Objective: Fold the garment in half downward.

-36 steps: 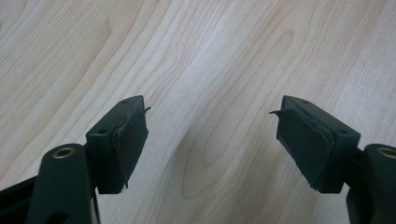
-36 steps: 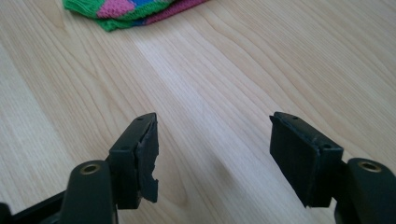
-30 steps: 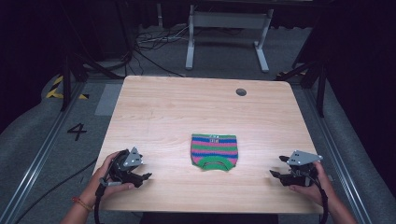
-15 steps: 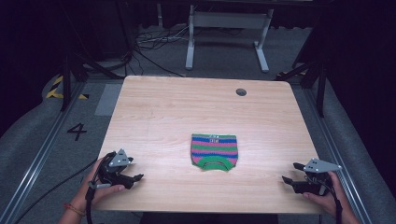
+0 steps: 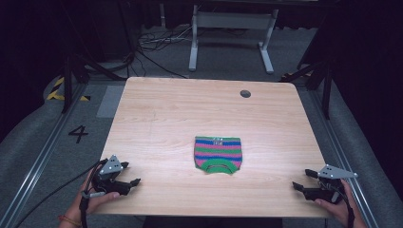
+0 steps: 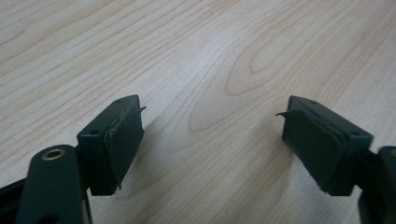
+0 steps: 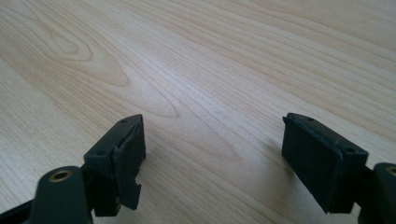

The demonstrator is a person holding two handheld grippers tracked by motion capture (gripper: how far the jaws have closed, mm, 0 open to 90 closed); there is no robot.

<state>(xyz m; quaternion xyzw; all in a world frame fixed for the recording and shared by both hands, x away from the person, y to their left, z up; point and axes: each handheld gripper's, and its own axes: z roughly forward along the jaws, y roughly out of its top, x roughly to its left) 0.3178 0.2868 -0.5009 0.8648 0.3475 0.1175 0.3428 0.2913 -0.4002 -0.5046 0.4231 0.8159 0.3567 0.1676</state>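
Observation:
A small knitted garment [image 5: 217,154] striped in green, pink and blue lies flat on the wooden table [image 5: 190,118], a little toward the near edge from its middle. My left gripper [image 5: 130,173] rests at the near left corner, held by a hand, jaws open and nothing between them. My right gripper [image 5: 302,179] sits at the near right corner, also open and empty. In the left gripper view the left gripper [image 6: 212,140] looks onto bare wood, and the right gripper [image 7: 212,149] does the same in its own view. Both are well apart from the garment.
A round cable hole [image 5: 245,93] is near the table's far right edge. Beyond the table stand a grey metal frame [image 5: 233,28] and loose cables [image 5: 152,45] on the floor. A floor marking "4" [image 5: 78,133] lies left of the table.
Both grippers have drawn back toward the near corners of the table, the left one going left and the right one going right. The garment has not moved.

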